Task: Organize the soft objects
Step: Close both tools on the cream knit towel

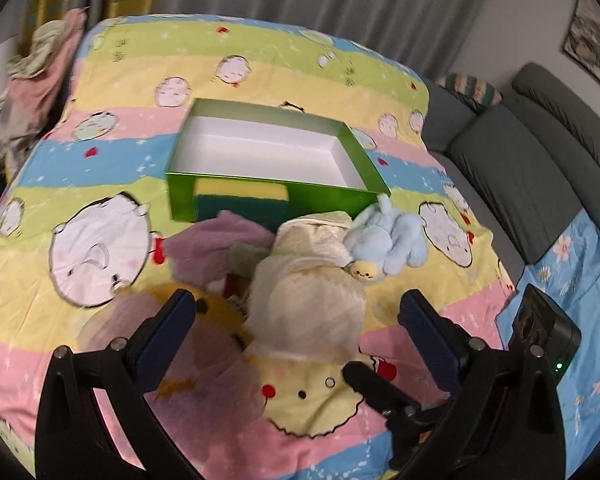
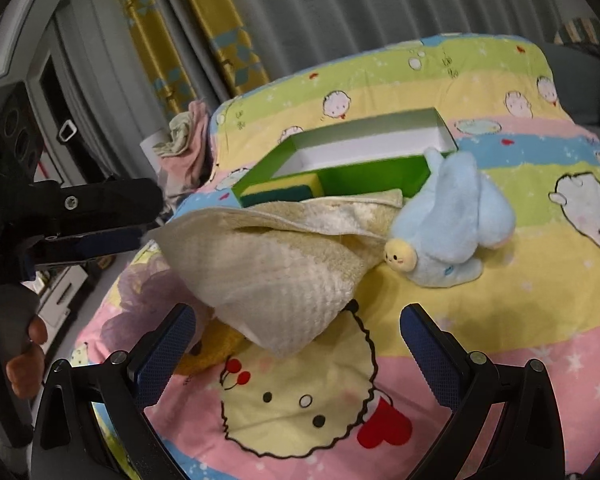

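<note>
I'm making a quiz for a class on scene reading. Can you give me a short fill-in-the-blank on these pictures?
1. The box is green outside and ____ inside.
2. The plush toy beside the towel is light ____.
3. The sponge, leaning on the box, is yellow on top and ____ below.
4. Both grippers, left and right, are ____.

Missing words: white; blue; green; open

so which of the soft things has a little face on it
The blue plush toy by the green box's near corner; its small yellow face sets it apart from the plain cream towel and purple cloth.
</note>
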